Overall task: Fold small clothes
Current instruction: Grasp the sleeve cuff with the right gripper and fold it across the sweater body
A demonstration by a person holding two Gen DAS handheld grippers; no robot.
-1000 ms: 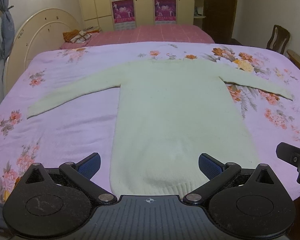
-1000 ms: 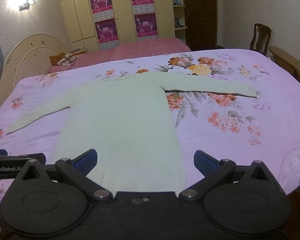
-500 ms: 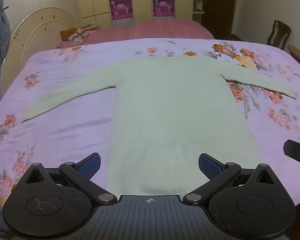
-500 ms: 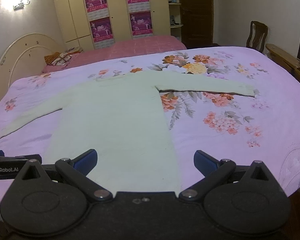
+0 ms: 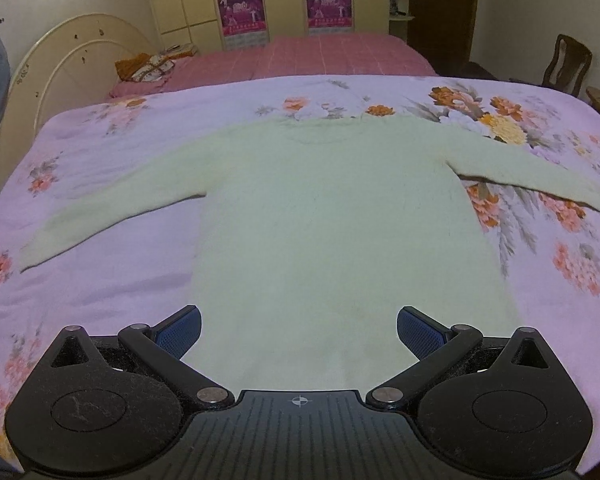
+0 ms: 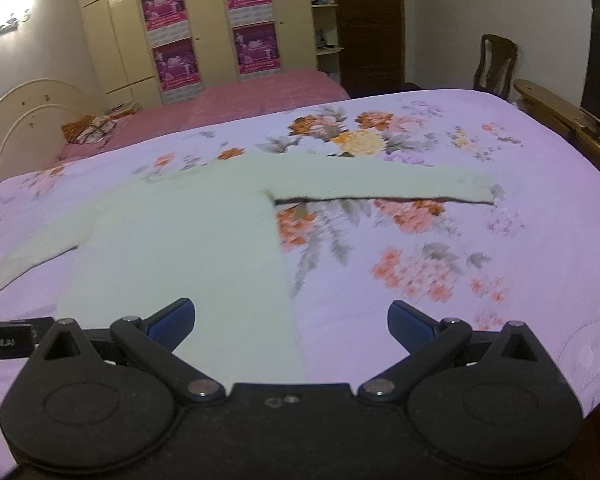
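Note:
A pale cream long-sleeved sweater [image 5: 328, 216] lies flat on the lilac floral bedspread [image 5: 112, 264], both sleeves spread out sideways, hem toward me. My left gripper [image 5: 299, 326] hovers open over the lower body of the sweater, nothing between its blue pads. In the right wrist view the sweater [image 6: 188, 236] fills the left half, its right sleeve [image 6: 384, 188] stretched toward the right. My right gripper [image 6: 291, 318] is open above the sweater's right side edge near the hem. The hem itself is hidden under both gripper bodies.
A second bed with a pink cover [image 5: 312, 58] stands behind, with a patterned cushion [image 5: 148, 66]. A cream headboard [image 5: 64, 64] is at the left. A wooden chair [image 6: 496, 64] and wooden bench [image 6: 568, 120] stand at the right, beyond the bed's edge.
Both grippers have moved forward over the bed, so the sweater looks larger and nearer. The right view has swung toward the right sleeve. Both stay open.

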